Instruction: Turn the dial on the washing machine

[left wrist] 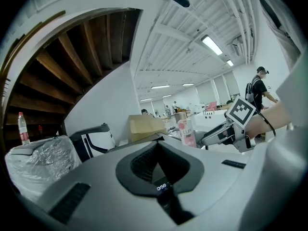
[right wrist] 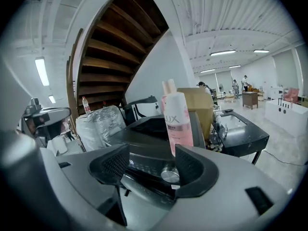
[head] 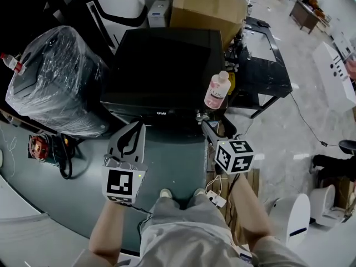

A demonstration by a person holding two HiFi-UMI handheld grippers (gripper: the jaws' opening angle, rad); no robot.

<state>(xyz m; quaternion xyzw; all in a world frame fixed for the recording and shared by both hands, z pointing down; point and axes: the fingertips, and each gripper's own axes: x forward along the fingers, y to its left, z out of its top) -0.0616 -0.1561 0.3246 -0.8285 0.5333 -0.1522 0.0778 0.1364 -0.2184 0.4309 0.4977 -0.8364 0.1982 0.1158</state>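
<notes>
Right, the right gripper (right wrist: 153, 163) has its jaws apart, one on each side of the silver dial (right wrist: 169, 174) without gripping it. The dial sits on the front panel of the black washer (head: 161, 65), just below a pink bottle (head: 217, 90) standing on the lid's right front corner. The left gripper (head: 129, 137) is at the washer's front, jaw tips together, holding nothing.

Left gripper (head: 133, 130) at 7 o'clock, jaws together, right gripper (head: 204, 121) at 4 o'clock, jaws apart, bare forearms extended
</notes>
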